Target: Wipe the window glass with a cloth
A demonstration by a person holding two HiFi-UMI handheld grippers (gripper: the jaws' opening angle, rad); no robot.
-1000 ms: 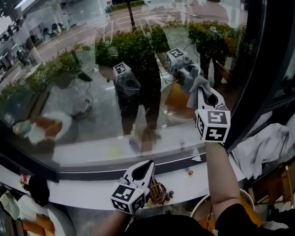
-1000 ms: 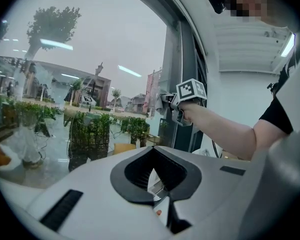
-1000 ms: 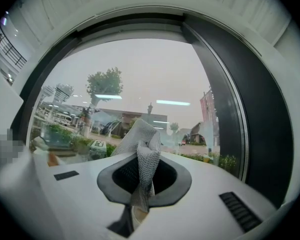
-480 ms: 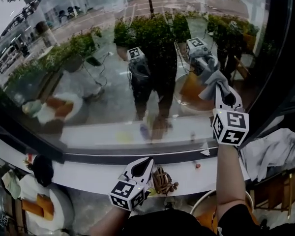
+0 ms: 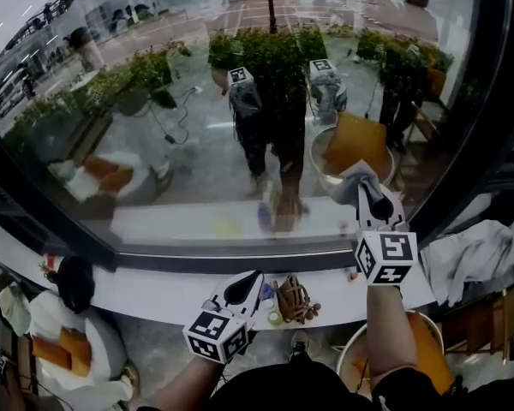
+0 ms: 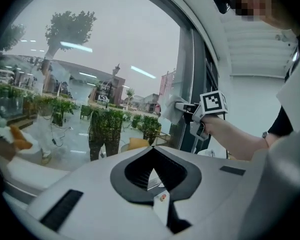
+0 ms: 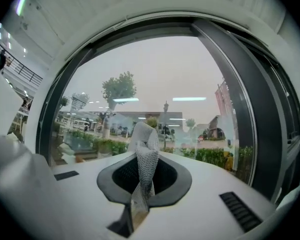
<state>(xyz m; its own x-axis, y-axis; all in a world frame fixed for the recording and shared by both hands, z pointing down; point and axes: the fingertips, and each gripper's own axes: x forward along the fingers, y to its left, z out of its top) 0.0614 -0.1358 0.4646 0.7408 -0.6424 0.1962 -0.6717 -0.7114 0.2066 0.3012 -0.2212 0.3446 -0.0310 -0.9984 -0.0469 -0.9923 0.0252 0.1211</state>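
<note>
The big curved window glass [image 5: 197, 101] fills the head view and reflects the street, plants and both grippers. My right gripper [image 5: 370, 197] is shut on a grey cloth [image 5: 351, 182], held at the lower right of the pane just above the sill; I cannot tell if the cloth touches the glass. In the right gripper view the cloth [image 7: 145, 154] stands bunched between the jaws, facing the glass [image 7: 155, 104]. My left gripper [image 5: 246, 286] hangs low over the sill, shut with nothing in it. Its own view shows the right gripper [image 6: 186, 107] and cloth [image 6: 168, 110].
A white sill [image 5: 146, 294] runs under the glass, with a small brown object [image 5: 295, 298] lying on it. The dark window frame [image 5: 475, 135] rises at the right. A white garment [image 5: 471, 255] lies at the right, and a round orange seat [image 5: 428, 349] sits below.
My right gripper has carried the cloth down the glass from mid-height to near the sill. The left gripper has stayed low by the sill.
</note>
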